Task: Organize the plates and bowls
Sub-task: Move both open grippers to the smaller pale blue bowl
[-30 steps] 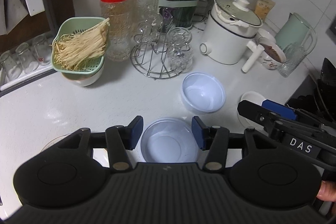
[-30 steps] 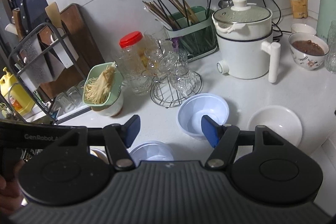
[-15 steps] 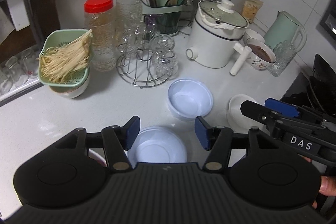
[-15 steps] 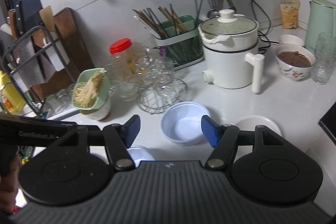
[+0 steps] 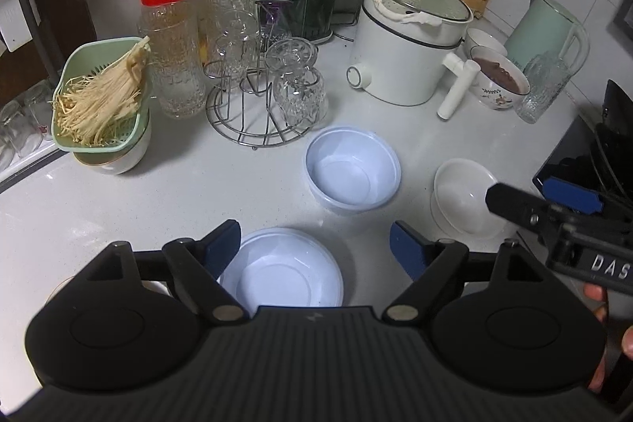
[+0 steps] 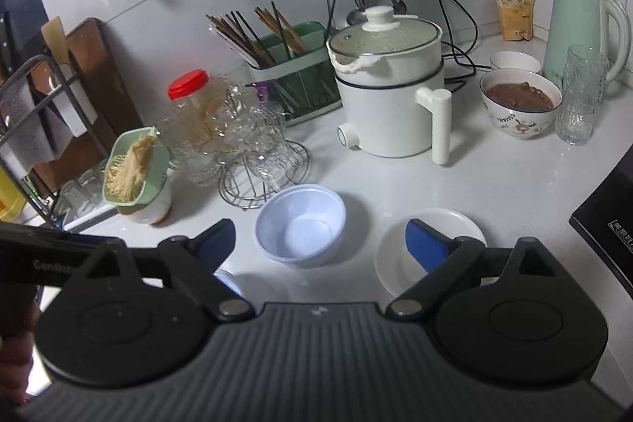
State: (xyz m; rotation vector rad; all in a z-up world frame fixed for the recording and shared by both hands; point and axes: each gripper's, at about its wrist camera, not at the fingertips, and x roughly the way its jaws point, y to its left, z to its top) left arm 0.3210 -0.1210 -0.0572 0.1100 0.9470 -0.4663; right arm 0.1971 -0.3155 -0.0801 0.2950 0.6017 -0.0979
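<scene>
Both your grippers just spread wide, holding nothing: left gripper [image 5: 315,244] over the near bowl [image 5: 281,273] (bottom center), right gripper [image 6: 321,244] before the deeper bowl [image 6: 300,224].

Glossy white speckled stone-like countertop [image 5: 166,192]; translucent, faintly bluish plastic bowl [image 5: 352,171] and a matching shallow plastic bowl [image 5: 283,273]; glossy white ceramic plate [image 6: 431,248]; shiny wire-metal glass rack [image 5: 257,113] under textured clear glasses [image 5: 298,87]; matt green plastic colander [image 5: 101,93]; smooth white enamel-like cooker [image 5: 403,54] with glass lid; matt black ribbed plastic gripper bodies; dark wooden board [image 6: 93,82].
</scene>
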